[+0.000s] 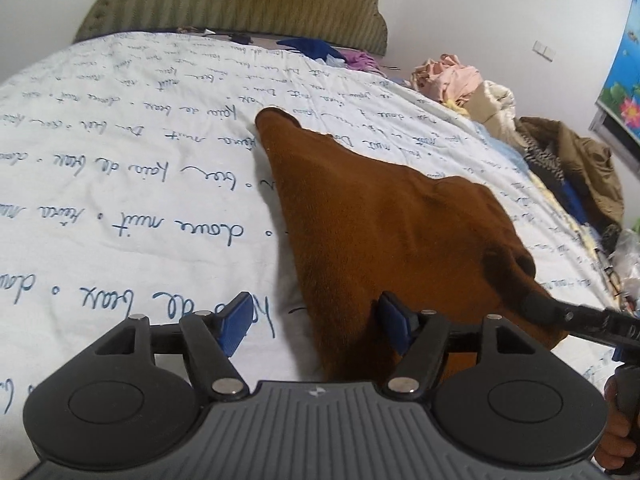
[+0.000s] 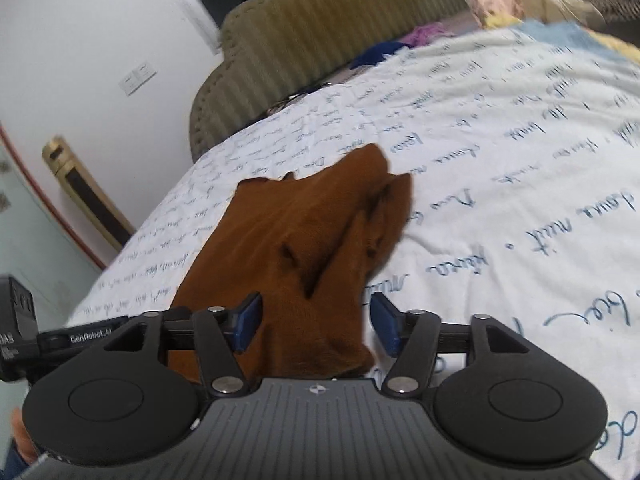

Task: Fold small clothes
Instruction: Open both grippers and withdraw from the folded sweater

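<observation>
A small brown garment [image 1: 380, 220] lies on the white bed cover with blue script [image 1: 120, 184]. My left gripper [image 1: 316, 322] is open, low over the bed at the garment's near left edge; its right finger rests on the cloth. My right gripper [image 2: 314, 326] is open with the garment's near end [image 2: 304, 264] lying between its blue pads, which stand apart and do not pinch it. The right gripper's arm also shows in the left wrist view [image 1: 576, 314], over the garment's right corner. The cloth is creased in the middle.
A green padded headboard [image 1: 240, 4] stands at the far end of the bed. Piled clothes [image 1: 472, 84] and a brown coat [image 1: 576, 160] sit along the bed's right side. Blue and purple clothes [image 1: 332, 54] lie near the headboard. A wall is on the left in the right wrist view.
</observation>
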Action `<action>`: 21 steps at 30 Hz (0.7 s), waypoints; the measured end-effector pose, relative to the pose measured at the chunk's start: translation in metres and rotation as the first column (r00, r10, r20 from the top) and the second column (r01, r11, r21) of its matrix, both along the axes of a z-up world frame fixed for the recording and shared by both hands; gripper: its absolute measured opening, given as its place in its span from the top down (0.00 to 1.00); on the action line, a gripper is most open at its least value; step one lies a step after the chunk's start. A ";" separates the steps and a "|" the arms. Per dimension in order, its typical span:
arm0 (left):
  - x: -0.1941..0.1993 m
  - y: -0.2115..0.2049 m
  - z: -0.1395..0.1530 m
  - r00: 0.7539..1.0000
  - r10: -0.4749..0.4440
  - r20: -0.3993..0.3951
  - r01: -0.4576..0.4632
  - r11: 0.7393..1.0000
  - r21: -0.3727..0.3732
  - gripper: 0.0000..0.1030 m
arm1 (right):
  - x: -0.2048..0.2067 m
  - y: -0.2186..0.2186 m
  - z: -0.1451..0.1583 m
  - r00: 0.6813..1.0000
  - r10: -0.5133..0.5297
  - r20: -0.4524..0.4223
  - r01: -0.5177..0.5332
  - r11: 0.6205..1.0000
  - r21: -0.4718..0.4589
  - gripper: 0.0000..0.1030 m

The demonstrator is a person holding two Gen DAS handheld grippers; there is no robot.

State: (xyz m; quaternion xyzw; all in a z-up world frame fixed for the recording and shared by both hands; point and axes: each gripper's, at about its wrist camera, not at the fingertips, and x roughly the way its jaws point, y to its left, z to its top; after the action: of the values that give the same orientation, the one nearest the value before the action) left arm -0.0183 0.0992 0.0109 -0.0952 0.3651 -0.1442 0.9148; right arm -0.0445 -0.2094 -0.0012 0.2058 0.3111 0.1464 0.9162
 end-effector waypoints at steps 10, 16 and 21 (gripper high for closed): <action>-0.020 -0.003 0.004 0.998 0.047 0.050 -0.051 0.995 0.081 0.27 | -0.001 0.023 -0.019 0.996 -0.085 0.002 0.084 0.981 -0.177 0.29; -0.029 -0.004 0.007 0.996 0.056 0.067 -0.063 0.992 0.105 0.26 | -0.010 0.030 -0.025 0.994 -0.103 0.027 0.106 0.967 -0.230 0.19; -0.037 -0.003 0.006 0.995 0.065 0.076 -0.074 0.990 0.121 0.25 | -0.016 0.035 -0.029 0.993 -0.104 0.048 0.113 0.958 -0.263 0.14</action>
State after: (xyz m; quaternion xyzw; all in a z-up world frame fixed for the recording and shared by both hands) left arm -0.0556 0.0964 0.0166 -0.0455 0.3367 -0.0926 0.9359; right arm -0.0601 -0.1742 -0.0302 0.0954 0.3008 0.0561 0.9472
